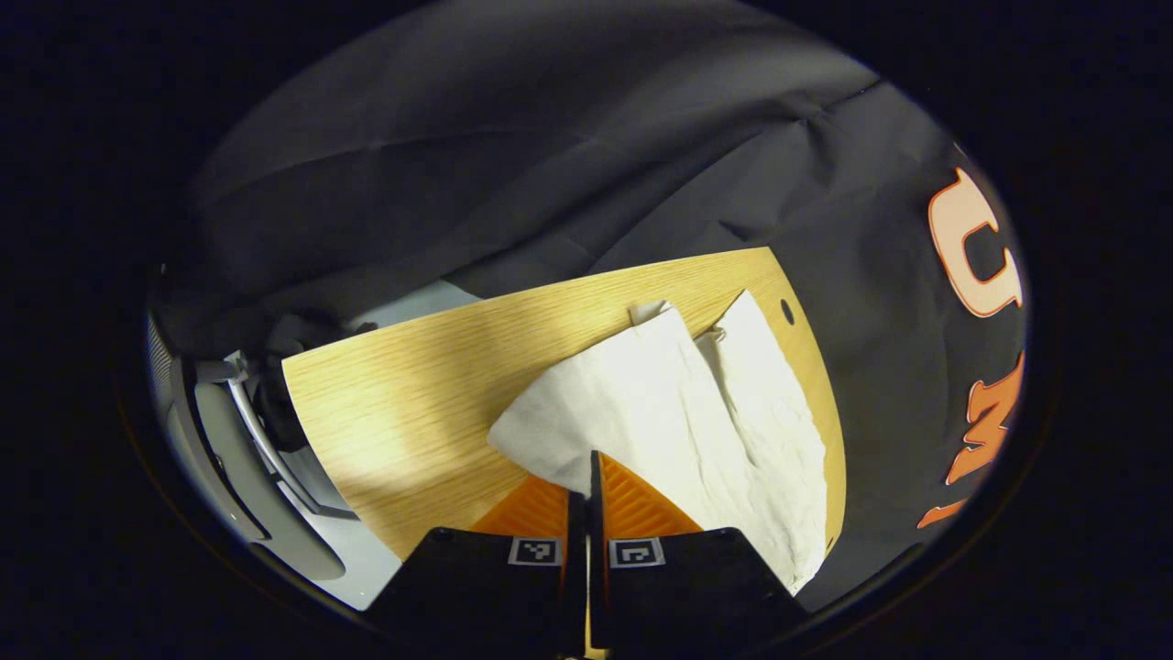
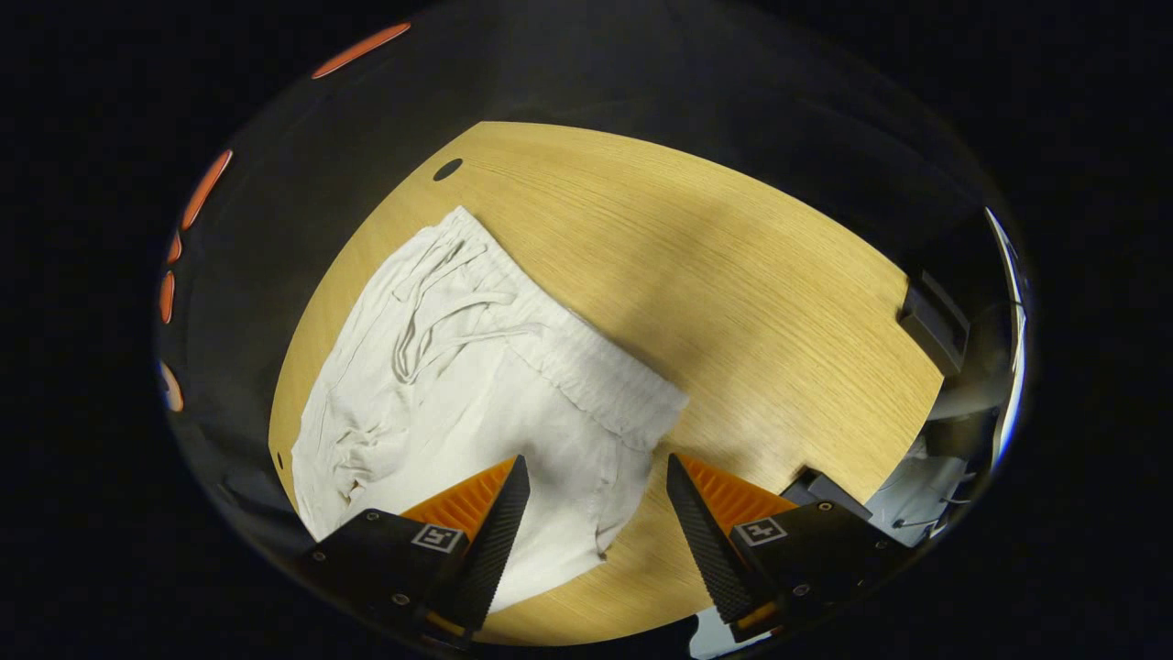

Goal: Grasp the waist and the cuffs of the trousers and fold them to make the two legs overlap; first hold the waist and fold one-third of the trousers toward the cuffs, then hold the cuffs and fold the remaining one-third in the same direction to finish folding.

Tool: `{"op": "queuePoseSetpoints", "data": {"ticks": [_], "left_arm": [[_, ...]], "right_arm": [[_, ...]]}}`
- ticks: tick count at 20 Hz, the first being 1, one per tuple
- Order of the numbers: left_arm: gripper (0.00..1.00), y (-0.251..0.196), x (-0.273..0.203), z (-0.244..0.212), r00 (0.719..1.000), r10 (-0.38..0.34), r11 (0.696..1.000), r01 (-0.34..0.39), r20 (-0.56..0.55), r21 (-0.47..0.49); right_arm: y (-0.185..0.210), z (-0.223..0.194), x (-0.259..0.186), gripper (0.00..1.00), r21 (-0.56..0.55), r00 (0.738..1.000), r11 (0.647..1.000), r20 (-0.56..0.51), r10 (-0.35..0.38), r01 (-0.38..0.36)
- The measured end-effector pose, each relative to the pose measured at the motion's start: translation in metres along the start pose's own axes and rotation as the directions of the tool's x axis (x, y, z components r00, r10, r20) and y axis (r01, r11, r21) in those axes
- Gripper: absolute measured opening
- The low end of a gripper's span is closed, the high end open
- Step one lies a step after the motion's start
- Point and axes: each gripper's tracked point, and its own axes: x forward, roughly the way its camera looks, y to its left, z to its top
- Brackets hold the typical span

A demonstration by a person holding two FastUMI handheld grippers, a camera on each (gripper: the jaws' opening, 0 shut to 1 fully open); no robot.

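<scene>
Meanwhile, in the left gripper view, the left hand-held gripper [image 1: 587,477] has its two fingers pressed together at the near edge of the white trousers [image 1: 678,412]; whether any cloth is pinched between them cannot be told, since the tips meet right where the fabric's edge begins. The trousers lie spread on the wooden bench [image 1: 403,394], the two legs diverging toward the far edge near a small hole in the board. Moving over to the right gripper view, the waist with its drawstring [image 2: 440,321] lies flat on the bench [image 2: 733,275], and the right hand-held gripper [image 2: 597,481] hovers with its fingers wide apart, straddling the waistband's near corner without touching it. The legs are not yet overlapped, so the first fold appears to be only beginning. The likely risk is a shallow or single-layer pinch: if either gripper catches only the top layer, the cloth could slip out in mid-lift and leave the legs askew. The loose drawstring could also snag.
</scene>
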Motion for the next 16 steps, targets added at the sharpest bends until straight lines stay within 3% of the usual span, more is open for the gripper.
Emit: {"op": "queuePoseSetpoints", "data": {"ticks": [5, 6, 7, 8, 9, 10, 12, 13, 14, 16], "left_arm": [[0.05, -0.023, -0.033, 0.022, 0.998, -0.052, 0.998, 0.051, 0.025, 0.044], [0.05, -0.031, -0.039, 0.024, 0.998, -0.063, 0.996, 0.061, 0.024, 0.065], [0.05, -0.041, -0.046, 0.024, 0.996, -0.081, 0.993, 0.079, 0.022, 0.085], [0.05, -0.052, -0.053, 0.025, 0.994, -0.103, 0.989, 0.1, 0.022, 0.105], [0.05, -0.062, -0.06, 0.027, 0.992, -0.121, 0.985, 0.117, 0.023, 0.129], [0.05, -0.069, -0.066, 0.028, 0.991, -0.133, 0.981, 0.127, 0.026, 0.149], [0.05, -0.081, -0.074, 0.032, 0.99, -0.139, 0.974, 0.13, 0.034, 0.185], [0.05, -0.083, -0.078, 0.034, 0.99, -0.135, 0.973, 0.125, 0.038, 0.195], [0.05, -0.085, -0.081, 0.034, 0.99, -0.132, 0.972, 0.122, 0.038, 0.201], [0.05, -0.086, -0.084, 0.034, 0.992, -0.117, 0.973, 0.107, 0.038, 0.204]], "right_arm": [[-0.005, 0.016, 0.011, 0.84, 0.077, 1.0, 0.997, 0.029, 0.003, -0.006], [-0.003, 0.022, 0.014, 0.75, 0.09, 0.999, 0.996, 0.043, 0.007, -0.011], [-0.001, 0.025, 0.016, 0.8, 0.102, 0.999, 0.995, 0.052, 0.009, -0.014], [-0.002, 0.028, 0.017, 0.78, 0.113, 0.998, 0.994, 0.058, 0.004, -0.01], [-0.003, 0.03, 0.019, 0.65, 0.121, 0.998, 0.993, 0.068, 0.0, -0.008], [-0.005, 0.033, 0.022, 0.7, 0.125, 0.997, 0.992, 0.078, -0.003, -0.007], [-0.005, 0.036, 0.025, 0.48, 0.152, 0.997, 0.988, 0.078, 0.008, -0.02], [-0.003, 0.038, 0.023, 0.24, 0.183, 0.996, 0.982, 0.083, 0.033, -0.048], [-0.002, 0.041, 0.02, 0.15, 0.207, 0.994, 0.975, 0.094, 0.062, -0.08], [-0.003, 0.045, 0.011, 0.09, 0.244, 0.988, 0.961, 0.108, 0.107, -0.131]]}}
